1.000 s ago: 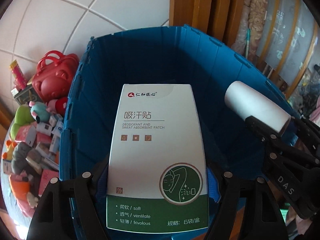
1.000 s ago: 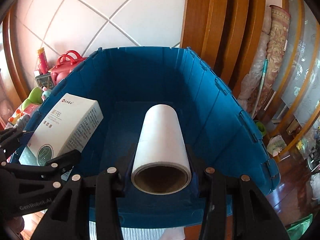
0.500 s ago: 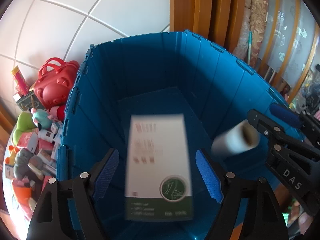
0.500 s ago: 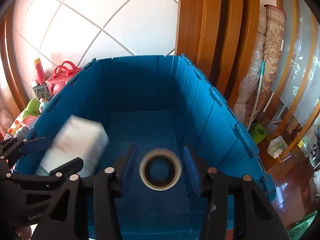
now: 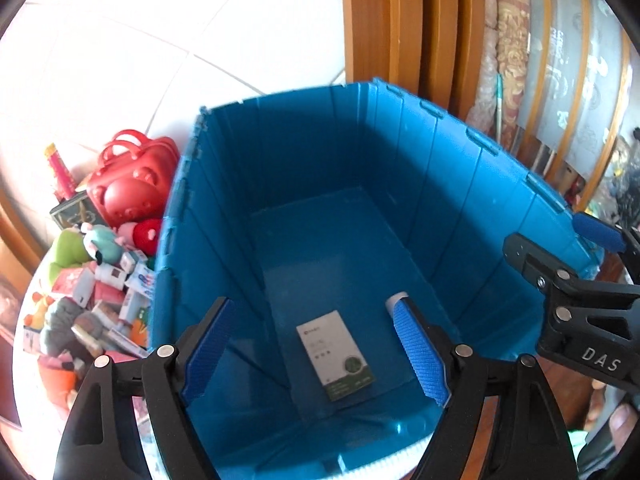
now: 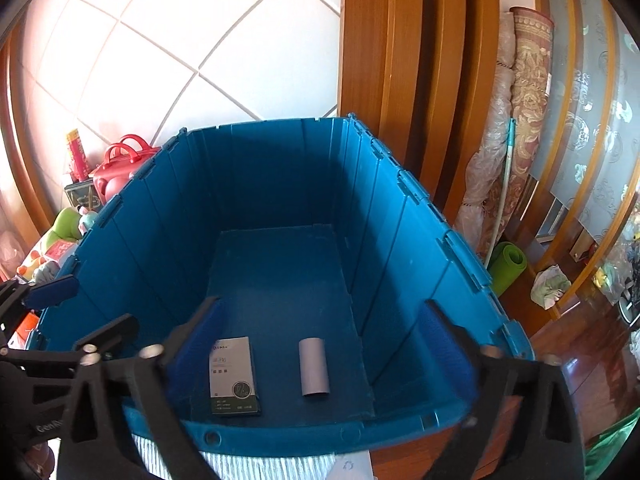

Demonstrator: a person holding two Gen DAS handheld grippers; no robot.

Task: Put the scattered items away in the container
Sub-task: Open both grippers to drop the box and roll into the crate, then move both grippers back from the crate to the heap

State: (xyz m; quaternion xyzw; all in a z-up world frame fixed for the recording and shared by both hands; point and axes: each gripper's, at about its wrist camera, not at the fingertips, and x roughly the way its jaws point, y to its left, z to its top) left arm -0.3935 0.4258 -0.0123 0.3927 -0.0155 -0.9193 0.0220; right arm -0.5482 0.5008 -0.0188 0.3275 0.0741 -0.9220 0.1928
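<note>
A deep blue bin (image 5: 440,152) fills both views. On its floor (image 6: 280,280), near the front wall, a white and green box (image 5: 336,356) (image 6: 233,376) lies flat. Just right of it lies a white roll (image 6: 314,367); in the left wrist view only its end (image 5: 394,299) shows behind a finger. My left gripper (image 5: 312,304) hangs over the bin's front, its jaws opening with nothing between them. To its right, my right gripper (image 6: 322,306) is also above the bin, jaws opening wide and empty. Each gripper appears at the edge of the other's view.
Left of the bin lies a pile of toys and small boxes (image 5: 92,288) with a red bag (image 5: 128,188) behind it. A wooden door frame (image 6: 420,80), rolled rugs (image 6: 528,100) and a green mat roll (image 6: 506,266) stand to the right. White striped cloth (image 6: 256,464) lies under the bin's front.
Both grippers let go: the box and the roll dropped from the jaws to the bin floor. Both pairs of jaws spread wider, and the left gripper rose a little.
</note>
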